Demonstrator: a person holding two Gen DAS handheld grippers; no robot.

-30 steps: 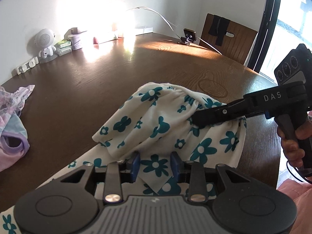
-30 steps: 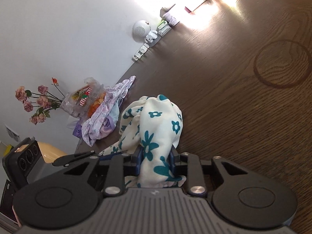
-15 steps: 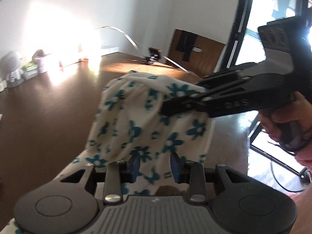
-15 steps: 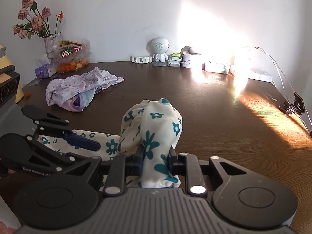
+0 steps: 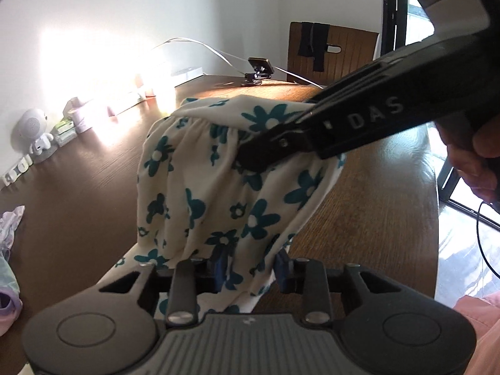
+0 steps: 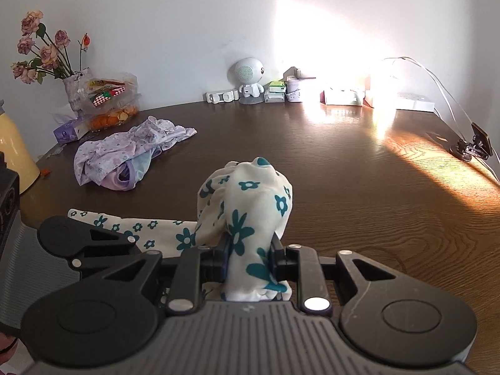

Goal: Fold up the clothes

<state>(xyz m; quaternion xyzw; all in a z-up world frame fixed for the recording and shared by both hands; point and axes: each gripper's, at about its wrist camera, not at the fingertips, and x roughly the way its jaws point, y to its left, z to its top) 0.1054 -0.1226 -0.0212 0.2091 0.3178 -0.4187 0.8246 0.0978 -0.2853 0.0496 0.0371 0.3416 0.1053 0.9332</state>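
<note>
Left tongs (image 5: 248, 270): jaws are closing, with a fold of the floral garment (image 5: 218, 187) running between the blue pads; whether both pads are pressing the cloth is hard to tell.
Right tongs (image 6: 250, 247): jaws are clamping a bunched fold of the floral garment (image 6: 250, 203), which is bulging up and forward past the fingertips.
Right tongs, seen from the left ones (image 5: 247, 159): reaching in from the right, tips pinching the gathered upper edge of the cloth, a hand (image 5: 472, 156) gripping the handle.
Garment: hanging lifted between the two pairs of tongs; a flat strip is lying on the table (image 6: 359, 187) just left of the right tongs, beside the left tongs (image 6: 87, 243).
Open room: bare dark wood is stretching ahead of and to the right of the right tongs.
Edges: the table's right edge is curving just past the right tongs, with a chair (image 5: 334, 53) beyond the far corner.
Further out: a lilac clothes pile (image 6: 125, 153) is sitting well ahead-left of the right tongs; a small white robot figure (image 6: 248, 81) and boxes are lining the far wall.
Hidden: the garment's lower end is disappearing under both tong bodies; glare is washing out the far middle of the table.
</note>
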